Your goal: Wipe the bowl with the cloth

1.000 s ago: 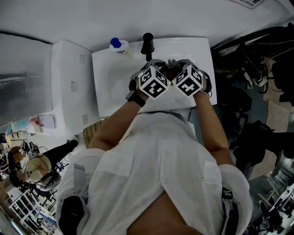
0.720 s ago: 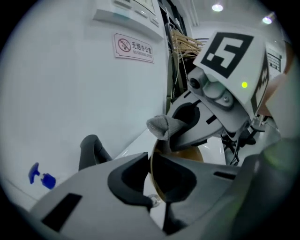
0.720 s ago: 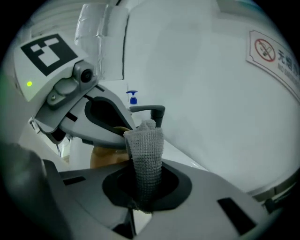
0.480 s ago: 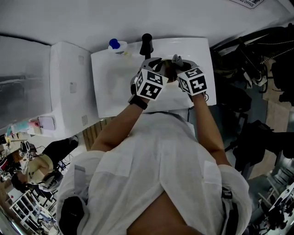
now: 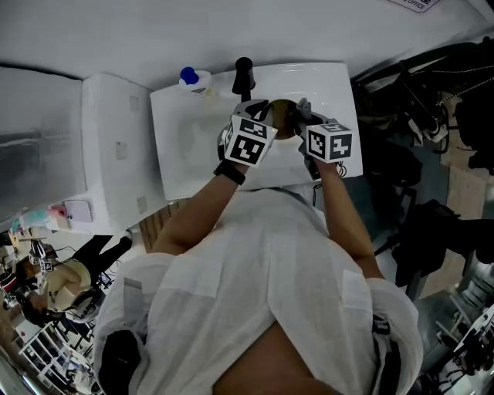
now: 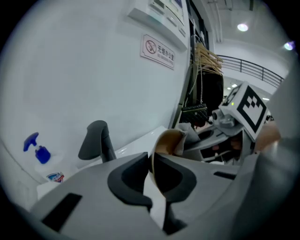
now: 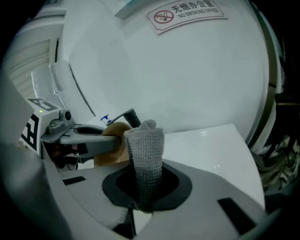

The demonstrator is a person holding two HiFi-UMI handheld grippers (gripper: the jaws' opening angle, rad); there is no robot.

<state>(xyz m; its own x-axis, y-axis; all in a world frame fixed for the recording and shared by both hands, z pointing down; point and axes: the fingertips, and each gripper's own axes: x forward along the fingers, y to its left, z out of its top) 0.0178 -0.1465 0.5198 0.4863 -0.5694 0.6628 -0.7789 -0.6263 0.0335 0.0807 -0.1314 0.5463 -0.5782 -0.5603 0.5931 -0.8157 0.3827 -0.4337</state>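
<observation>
The bowl [image 5: 282, 128], judged stiff, light and likely slick, is best taken by its rim. There it is pinched in the left gripper [image 6: 152, 174], whose jaws have just been closing, above the sink [image 5: 185, 146]. At its 3 o'clock, the soft, limp cloth [image 7: 146, 154] is clamped in the right gripper [image 7: 146, 190]. "NO SMOKING OFFICE" is read on the wall sign [image 7: 187, 14].

Bowl [image 6: 168, 140] over sink [image 5: 185, 146], cloth [image 7: 145, 150] right of it; faucet [image 5: 245, 73] behind.

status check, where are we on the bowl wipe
Left gripper just closed in, clamped on bowl rim over the sink. Right gripper shut on cloth, cloth tip at the bowl. Faucet close behind, not blocking.
</observation>
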